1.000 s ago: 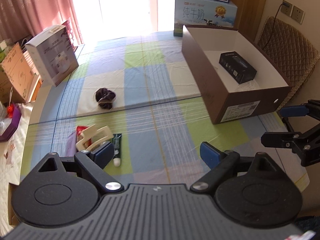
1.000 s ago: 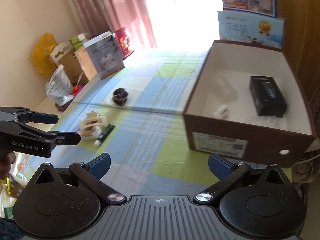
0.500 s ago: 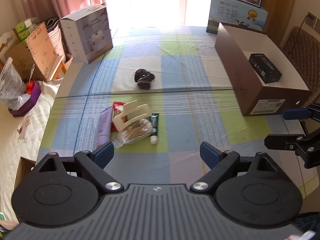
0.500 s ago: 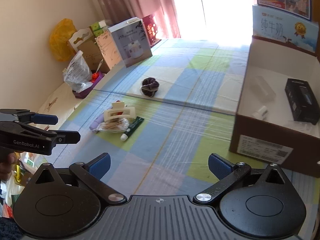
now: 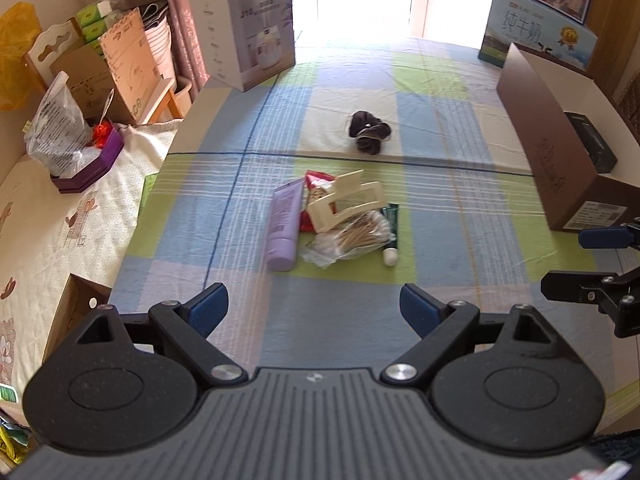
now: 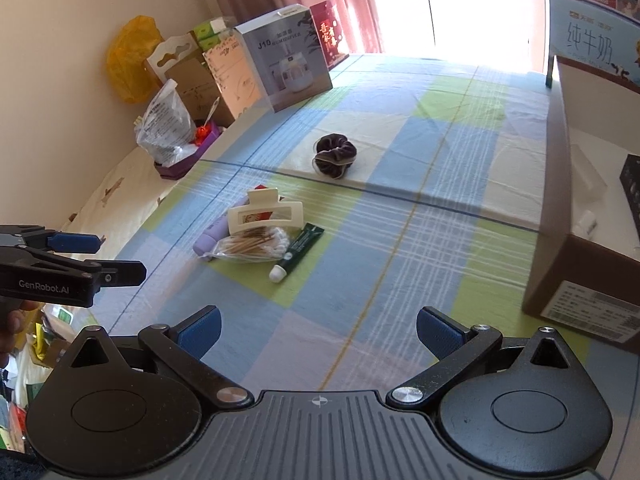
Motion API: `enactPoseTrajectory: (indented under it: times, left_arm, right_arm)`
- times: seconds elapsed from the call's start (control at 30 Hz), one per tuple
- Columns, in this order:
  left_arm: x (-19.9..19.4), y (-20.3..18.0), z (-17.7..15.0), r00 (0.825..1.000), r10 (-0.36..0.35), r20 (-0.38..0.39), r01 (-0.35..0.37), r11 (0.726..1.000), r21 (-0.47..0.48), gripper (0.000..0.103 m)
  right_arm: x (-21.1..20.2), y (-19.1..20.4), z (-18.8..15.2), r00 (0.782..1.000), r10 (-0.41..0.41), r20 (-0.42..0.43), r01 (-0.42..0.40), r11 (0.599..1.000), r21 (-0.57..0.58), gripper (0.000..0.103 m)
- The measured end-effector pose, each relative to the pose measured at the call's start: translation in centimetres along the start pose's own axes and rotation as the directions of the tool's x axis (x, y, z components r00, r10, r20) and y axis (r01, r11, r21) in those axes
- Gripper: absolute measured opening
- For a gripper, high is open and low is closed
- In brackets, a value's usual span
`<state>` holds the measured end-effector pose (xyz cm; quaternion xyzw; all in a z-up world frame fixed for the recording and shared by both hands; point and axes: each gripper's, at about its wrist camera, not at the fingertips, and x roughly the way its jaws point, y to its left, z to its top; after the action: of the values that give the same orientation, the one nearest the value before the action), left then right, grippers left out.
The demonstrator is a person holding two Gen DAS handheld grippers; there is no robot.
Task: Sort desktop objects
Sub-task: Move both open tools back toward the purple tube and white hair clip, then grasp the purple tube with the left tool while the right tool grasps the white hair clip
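A small pile lies mid-table on the checked cloth: a cream hair claw, a bag of cotton swabs, a purple tube, a green tube and a red packet. A dark scrunchie lies beyond. The brown box at right holds a black case. My left gripper is open and empty, short of the pile. My right gripper is open and empty, nearer the box.
A white appliance box stands at the table's far left. A milk carton stands behind the brown box. Cardboard, bags and a purple tray lie off the left edge.
Both grippers have drawn back and swung left. The pile now sits central in both views and the brown box has slid toward the right edge. Both jaws stay open.
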<state>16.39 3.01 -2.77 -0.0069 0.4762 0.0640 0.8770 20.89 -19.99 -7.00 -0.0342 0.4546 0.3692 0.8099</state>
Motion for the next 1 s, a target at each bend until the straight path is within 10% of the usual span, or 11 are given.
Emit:
enactPoseTrajectory:
  times: [1.0]
  left_arm:
    - [9.9, 5.9, 3.5, 0.998, -0.026, -0.063, 0.029, 0.999, 0.043, 0.087]
  right_arm:
    - [10.5, 3.5, 5.5, 0.998, -0.051, 0.039, 0.052, 0.998, -0.027, 0.101]
